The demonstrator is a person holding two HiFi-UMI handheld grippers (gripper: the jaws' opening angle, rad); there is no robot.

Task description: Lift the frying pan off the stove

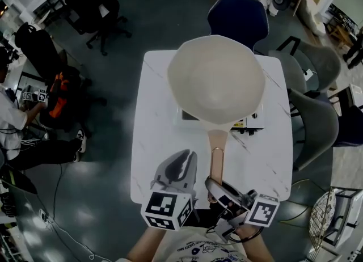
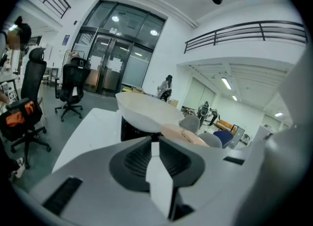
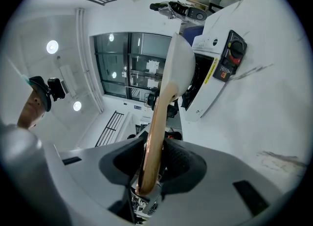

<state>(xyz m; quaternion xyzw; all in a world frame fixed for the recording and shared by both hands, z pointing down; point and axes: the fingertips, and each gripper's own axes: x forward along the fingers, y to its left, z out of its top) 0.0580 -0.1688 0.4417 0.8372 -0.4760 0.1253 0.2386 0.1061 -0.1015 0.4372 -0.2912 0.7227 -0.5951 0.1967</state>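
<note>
Frying pan point(image 1: 216, 79) sits on the stove point(image 1: 249, 123), bowl covering nearly all of it. I only see the stove's near edge under the rim, plus its control panel point(image 3: 227, 58) with a red knob in the right gripper view. The handle point(image 1: 216, 153) sticks out from the stove toward me over the white table point(image 1: 153, 142). My right gripper point(image 1: 214, 184) is at the end of the handle farthest from the stove, rolled onto its side. Both pads look pressed on the handle, so I read it as clamped on the frying pan. My left gripper point(image 1: 182, 156) is clenched on nothing, jaws fully together. It hangs on my side of the stove, just left of the handle and clear of it, nose aimed at the bowl. Blue chair point(image 1: 238, 20) beyond the stove, grey chair point(image 1: 315, 125) to its right
</note>
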